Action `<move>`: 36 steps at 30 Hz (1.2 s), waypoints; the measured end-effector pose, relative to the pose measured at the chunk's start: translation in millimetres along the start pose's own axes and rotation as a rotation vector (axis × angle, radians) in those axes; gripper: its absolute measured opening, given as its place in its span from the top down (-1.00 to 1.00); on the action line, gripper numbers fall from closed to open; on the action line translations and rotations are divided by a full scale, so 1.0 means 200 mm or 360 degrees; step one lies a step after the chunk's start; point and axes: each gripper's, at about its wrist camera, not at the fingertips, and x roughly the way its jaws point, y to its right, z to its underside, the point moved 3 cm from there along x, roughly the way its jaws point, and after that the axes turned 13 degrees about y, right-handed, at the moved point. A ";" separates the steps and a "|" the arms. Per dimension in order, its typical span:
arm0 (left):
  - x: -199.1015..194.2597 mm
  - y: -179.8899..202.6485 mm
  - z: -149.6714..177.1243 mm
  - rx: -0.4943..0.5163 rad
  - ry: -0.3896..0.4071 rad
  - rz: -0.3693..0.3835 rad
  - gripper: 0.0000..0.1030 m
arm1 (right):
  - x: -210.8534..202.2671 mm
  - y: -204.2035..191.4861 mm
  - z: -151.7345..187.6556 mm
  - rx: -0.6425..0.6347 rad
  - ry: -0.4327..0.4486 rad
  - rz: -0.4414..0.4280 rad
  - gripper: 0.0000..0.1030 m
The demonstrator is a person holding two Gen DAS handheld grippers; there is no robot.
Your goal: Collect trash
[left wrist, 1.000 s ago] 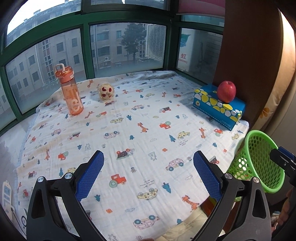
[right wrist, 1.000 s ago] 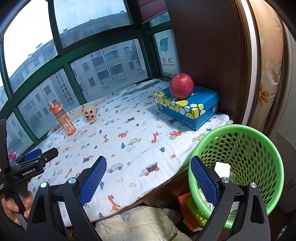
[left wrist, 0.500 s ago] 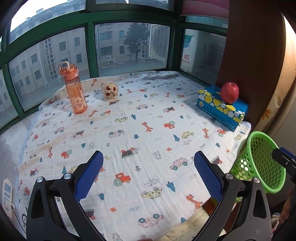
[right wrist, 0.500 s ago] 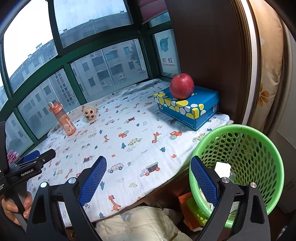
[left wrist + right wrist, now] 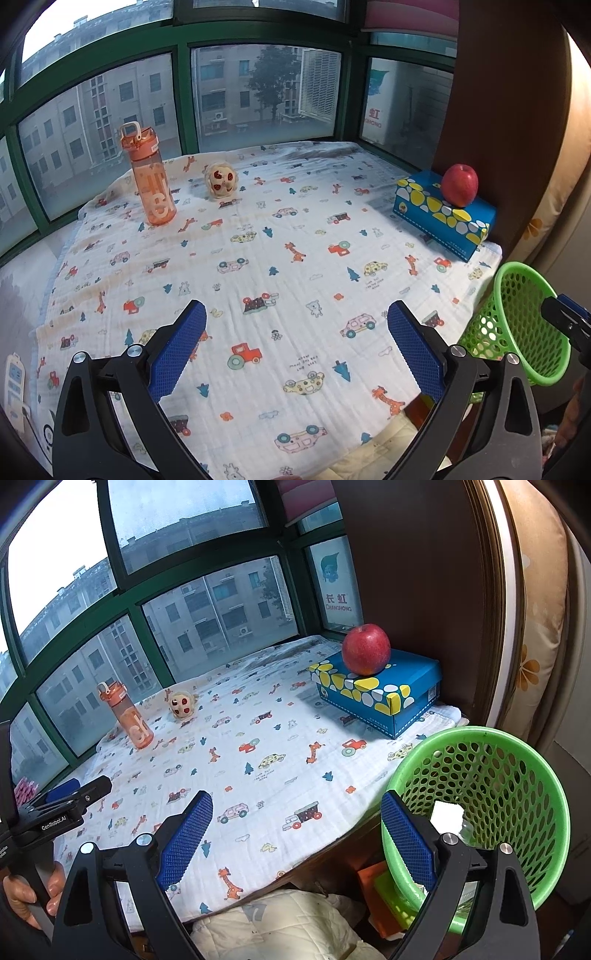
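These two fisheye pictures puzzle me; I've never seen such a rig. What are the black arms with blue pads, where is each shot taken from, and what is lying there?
They are two hand-held claws, not a robot. Each carries a camera looking along its own fingers, so one picture comes from the left claw and one from the right claw. Both are open and hold nothing. On the printed cloth stand an orange bottle, a small toy and a blue box with an apple on top. A green basket beside the cloth's edge has something white inside.
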 end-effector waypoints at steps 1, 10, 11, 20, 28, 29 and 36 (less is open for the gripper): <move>0.00 0.00 0.00 0.0001 0.0000 0.0001 -0.88 | 0.00 0.00 0.00 -0.0001 0.0001 -0.0001 -0.73; 0.00 0.01 -0.01 0.0010 0.0012 -0.0013 -0.88 | 0.00 0.00 0.01 0.0000 -0.0003 -0.0004 -0.73; -0.01 0.00 -0.01 0.0014 0.0016 -0.0018 -0.88 | 0.00 0.00 0.01 -0.0001 -0.0002 -0.0003 -0.73; -0.01 0.02 -0.01 0.0025 0.0028 -0.0018 -0.88 | 0.02 0.00 0.02 0.0006 -0.0006 -0.0011 -0.73; -0.01 0.02 -0.01 0.0023 0.0035 -0.0024 -0.88 | 0.02 -0.01 0.02 0.0004 -0.0008 -0.0017 -0.73; -0.01 0.02 -0.01 0.0022 0.0034 -0.0024 -0.88 | 0.02 -0.01 0.02 0.0004 -0.0008 -0.0017 -0.73; -0.01 0.01 -0.01 0.0026 0.0038 -0.0024 -0.88 | 0.02 -0.01 0.02 0.0003 -0.0009 -0.0018 -0.73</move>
